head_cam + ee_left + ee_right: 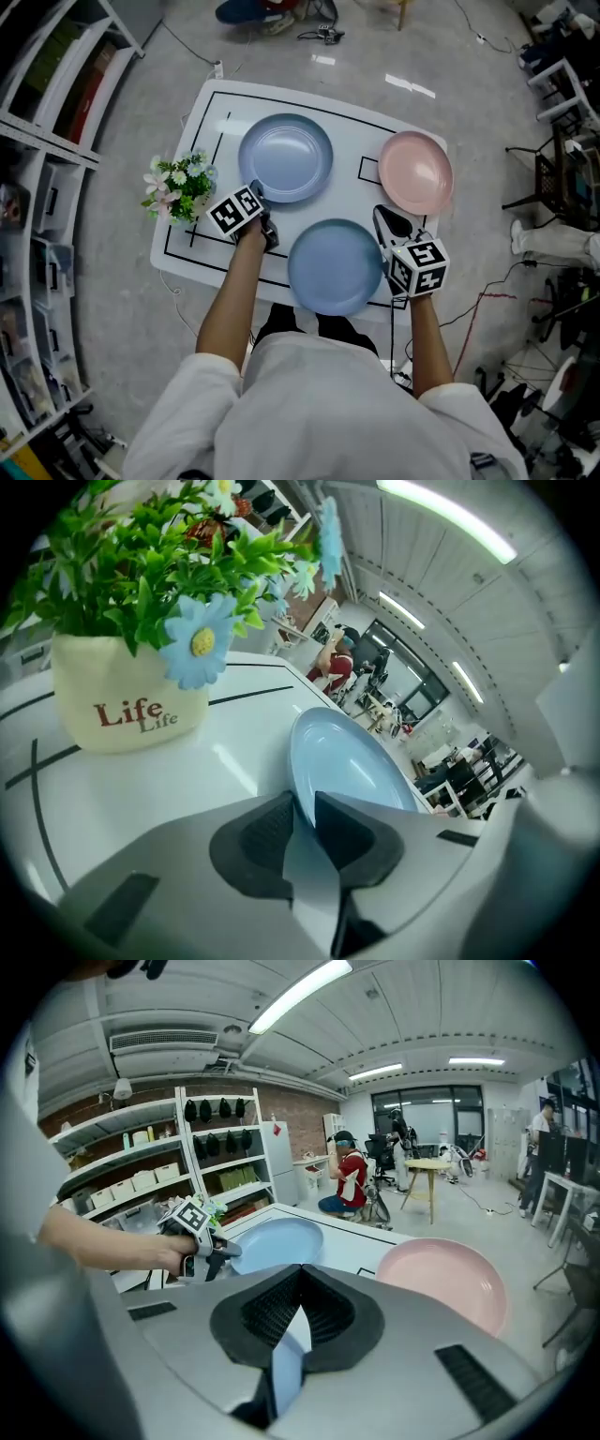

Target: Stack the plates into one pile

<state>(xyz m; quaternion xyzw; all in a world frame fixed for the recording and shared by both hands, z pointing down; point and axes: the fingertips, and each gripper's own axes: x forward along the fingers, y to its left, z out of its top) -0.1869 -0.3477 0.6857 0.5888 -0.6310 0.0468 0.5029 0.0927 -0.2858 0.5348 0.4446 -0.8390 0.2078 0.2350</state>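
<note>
Left gripper view is showing my left gripper (302, 808) pinching the near-left rim of the far blue plate (352, 761), my right gripper (300, 1283) is clamping the near blue plate (335, 266) by its right rim, and I am worrying that either shallow rim grip could let a plate slip.

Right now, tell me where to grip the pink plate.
Pinch the pink plate by its raised rim at the near edge, coming in low from the person's side: it lies flat on the table, so likely only the rim offers a hold.

Right gripper (300, 1283) clamped on blue plate (284, 1358) rim, pink plate (441, 1279) beyond right, pale-blue plate (277, 1241) beyond left
</note>
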